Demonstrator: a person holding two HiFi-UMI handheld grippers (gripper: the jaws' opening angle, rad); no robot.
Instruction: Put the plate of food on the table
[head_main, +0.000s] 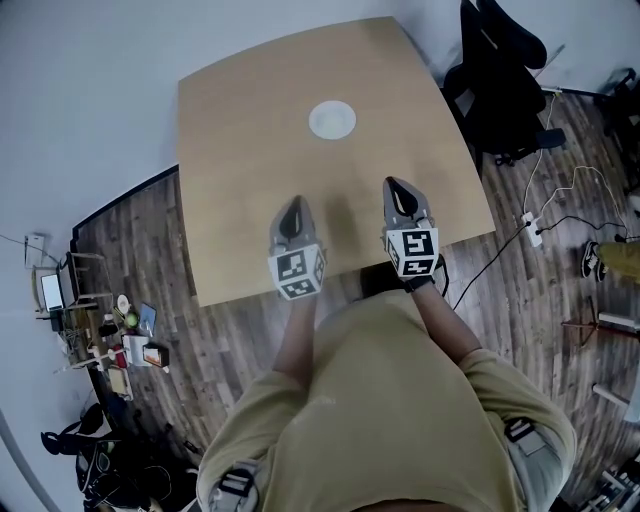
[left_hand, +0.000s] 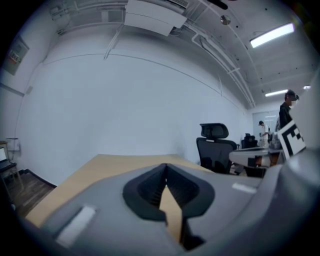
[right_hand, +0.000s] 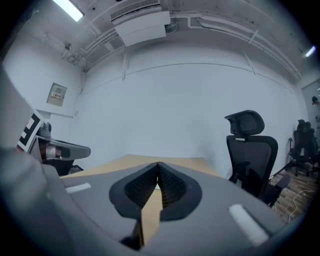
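Plain pale walls (left_hand: 125, 100), dark baseboard (head_main: 120, 200), dark wood-plank floor (head_main: 240, 340). Light wood table (head_main: 250, 200) sits close to the wall. 1 black high-back office chair (head_main: 500, 70) just beside its right edge. White power strip (head_main: 532, 230) with cables on the floor near that side. Cluttered low shelf (head_main: 100, 340) at far left. Ceiling: exposed pipes (right_hand: 220, 25), strip lights (left_hand: 272, 35), and what looks like a mounted AC unit (right_hand: 140, 25).
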